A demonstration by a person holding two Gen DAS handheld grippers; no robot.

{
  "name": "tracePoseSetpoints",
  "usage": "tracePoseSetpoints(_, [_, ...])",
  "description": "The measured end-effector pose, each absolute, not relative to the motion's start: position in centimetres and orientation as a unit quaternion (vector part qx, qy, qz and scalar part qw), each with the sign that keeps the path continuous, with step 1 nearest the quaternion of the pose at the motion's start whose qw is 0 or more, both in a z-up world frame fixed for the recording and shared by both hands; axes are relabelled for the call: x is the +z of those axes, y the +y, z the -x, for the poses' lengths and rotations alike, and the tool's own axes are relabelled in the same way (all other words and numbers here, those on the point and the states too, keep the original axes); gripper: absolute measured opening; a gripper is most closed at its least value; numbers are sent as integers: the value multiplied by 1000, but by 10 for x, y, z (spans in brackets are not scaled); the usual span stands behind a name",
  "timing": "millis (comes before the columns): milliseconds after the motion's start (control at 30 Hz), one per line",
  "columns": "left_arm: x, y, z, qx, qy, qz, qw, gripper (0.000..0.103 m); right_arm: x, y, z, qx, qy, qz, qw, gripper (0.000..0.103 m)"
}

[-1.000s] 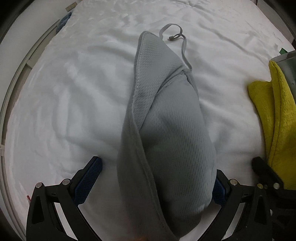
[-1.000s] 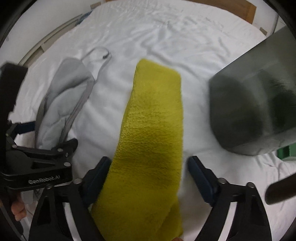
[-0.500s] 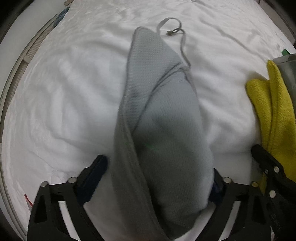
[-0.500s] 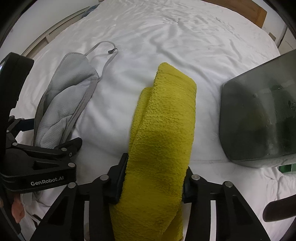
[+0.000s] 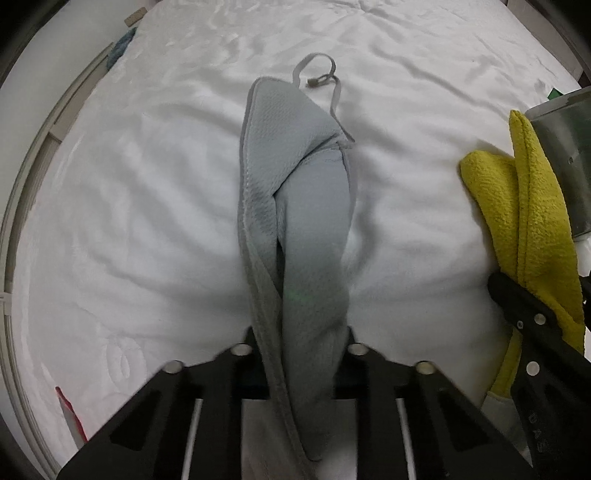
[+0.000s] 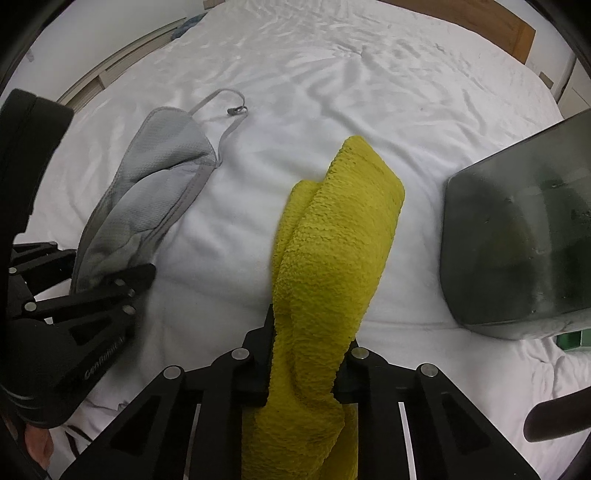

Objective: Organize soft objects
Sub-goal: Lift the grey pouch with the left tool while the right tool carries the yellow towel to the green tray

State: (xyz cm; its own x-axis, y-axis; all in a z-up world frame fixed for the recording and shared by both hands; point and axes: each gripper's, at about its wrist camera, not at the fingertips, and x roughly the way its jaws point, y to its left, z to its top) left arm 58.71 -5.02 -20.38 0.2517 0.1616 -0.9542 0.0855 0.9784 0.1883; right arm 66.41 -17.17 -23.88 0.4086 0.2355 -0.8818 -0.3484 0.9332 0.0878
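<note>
A grey mesh cloth (image 5: 295,192) with a thin strap lies lengthwise on the white bed sheet (image 5: 147,184). My left gripper (image 5: 299,354) is closing and its pads press the near end of the cloth, bunching it. The same grey cloth (image 6: 147,199) shows at the left of the right wrist view, with the left gripper (image 6: 110,288) on it. A folded yellow towel (image 6: 332,251) lies in the middle there. My right gripper (image 6: 306,354) is closing, pinching the towel's near end. The yellow towel (image 5: 532,221) also appears at the right edge of the left wrist view.
A dark translucent bin (image 6: 524,229) stands on the bed just right of the towel. A wooden headboard (image 6: 480,26) runs along the far edge. The bed's left edge and a pale frame (image 5: 33,155) curve along the left. A hand (image 6: 37,446) shows bottom left.
Both grippers have gone from wide open to squeezed tight: the left on the grey cloth, the right on the yellow towel. The left gripper has risen a little, narrowing the cloth.
</note>
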Motion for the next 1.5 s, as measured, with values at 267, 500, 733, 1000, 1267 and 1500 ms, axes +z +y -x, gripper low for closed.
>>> tracePoseSetpoints(267, [-169,-51,-565,37,583,-81,808,9,-217,-189,-645,180,488,39,853,16])
tracePoseSetpoints(500, [-137,-71,-530,62,553,-73,828,9,-178,-207,-614,208,458,40,863,16])
tracePoseSetpoints(733, [-78,-99,-491,73,528,-71,843,9,-123,-257,-559,250,425,38,869,16])
tracePoseSetpoints(1000, [-13,-162,-445,86,506,-82,854,9,-74,-380,-505,238,411,29,879,16])
tracePoseSetpoints(1267, [27,-247,-410,59,499,-74,861,9,-42,-512,-468,187,402,31,896,16])
tracePoseSetpoints(1500, [28,-355,-410,-49,522,2,851,9,-39,-592,-476,140,405,54,902,16])
